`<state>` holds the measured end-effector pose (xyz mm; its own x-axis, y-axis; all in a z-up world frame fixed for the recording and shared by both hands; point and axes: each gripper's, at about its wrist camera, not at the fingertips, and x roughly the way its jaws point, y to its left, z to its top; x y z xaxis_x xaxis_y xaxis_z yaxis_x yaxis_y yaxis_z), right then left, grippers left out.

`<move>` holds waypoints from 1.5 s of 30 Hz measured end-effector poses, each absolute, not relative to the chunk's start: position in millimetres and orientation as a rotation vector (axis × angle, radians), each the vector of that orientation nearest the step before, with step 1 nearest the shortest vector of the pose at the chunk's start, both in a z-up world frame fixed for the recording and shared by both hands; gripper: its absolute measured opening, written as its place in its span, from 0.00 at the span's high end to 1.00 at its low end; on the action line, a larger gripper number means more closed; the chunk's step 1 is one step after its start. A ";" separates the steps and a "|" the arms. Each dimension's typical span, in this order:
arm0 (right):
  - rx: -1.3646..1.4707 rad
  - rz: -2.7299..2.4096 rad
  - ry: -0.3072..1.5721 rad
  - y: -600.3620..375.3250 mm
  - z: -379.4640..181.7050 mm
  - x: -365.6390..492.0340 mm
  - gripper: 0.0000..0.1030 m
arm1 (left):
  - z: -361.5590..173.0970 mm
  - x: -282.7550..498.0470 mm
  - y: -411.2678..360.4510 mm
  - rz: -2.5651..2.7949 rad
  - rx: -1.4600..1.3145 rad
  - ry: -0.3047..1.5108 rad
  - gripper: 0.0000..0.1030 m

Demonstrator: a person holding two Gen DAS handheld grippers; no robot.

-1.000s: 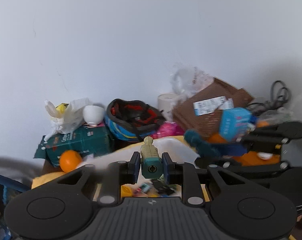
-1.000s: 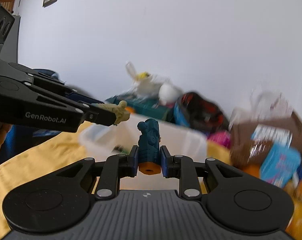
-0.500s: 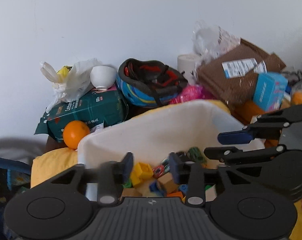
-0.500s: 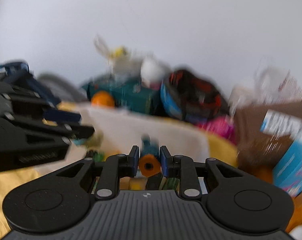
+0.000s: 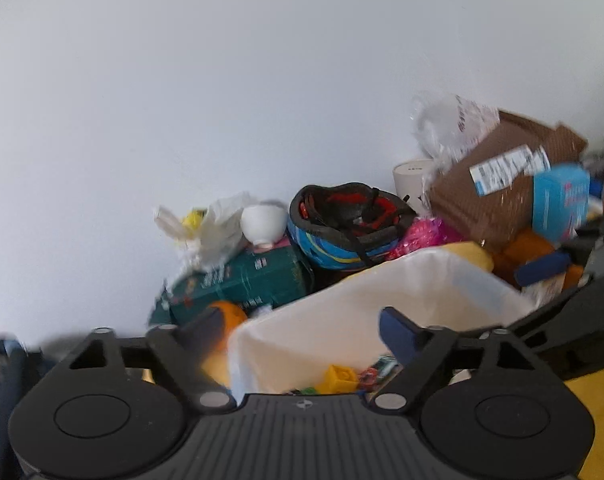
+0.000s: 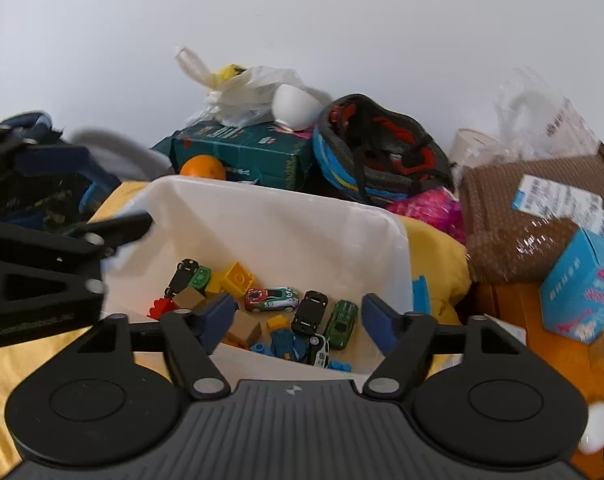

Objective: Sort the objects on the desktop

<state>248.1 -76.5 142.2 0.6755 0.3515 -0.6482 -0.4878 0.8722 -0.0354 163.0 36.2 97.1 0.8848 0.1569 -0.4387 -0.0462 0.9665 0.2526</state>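
Both claws hang released over the white plastic bin point(image 6: 286, 216)! The left gripper point(image 5: 298, 326) and right gripper point(image 6: 298, 314) have just been opening their jaws, nothing between them. Down in the bin: five toy cars that I can count, including the red-and-green toy race car point(image 6: 272, 300), the black toy car point(image 6: 309, 312) and the green toy car point(image 6: 341, 324). There is a yellow studded building block point(image 6: 238, 278) too, plus a blue toy figure point(image 6: 288, 344) against the near wall. More blocks hide behind the right gripper's fingers point(image 6: 218, 318). Far behind: one orange fruit point(image 6: 202, 167), one blue bicycle helmet point(image 6: 377, 152). The left view is blurred.
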 end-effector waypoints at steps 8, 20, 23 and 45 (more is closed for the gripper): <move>-0.269 0.446 0.760 -77.2 145.6 252.0 0.07 | 96.2 173.0 33.0 0.206 0.299 0.592 0.14; -0.368 0.354 0.838 -66.5 134.6 257.3 0.01 | 83.7 188.6 41.2 0.121 0.152 0.759 0.14; -0.375 0.350 0.851 -66.2 133.6 257.3 0.00 | 81.3 189.0 40.2 0.129 0.149 0.786 0.14; -0.426 0.329 0.886 -72.6 126.6 251.5 0.00 | 69.2 187.4 37.5 0.117 0.142 0.858 0.14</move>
<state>251.5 -72.6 126.6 0.5917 0.1007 -0.7998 -0.4454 0.8678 -0.2202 187.4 37.5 69.2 0.6484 0.1600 -0.7443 -0.0459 0.9841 0.1715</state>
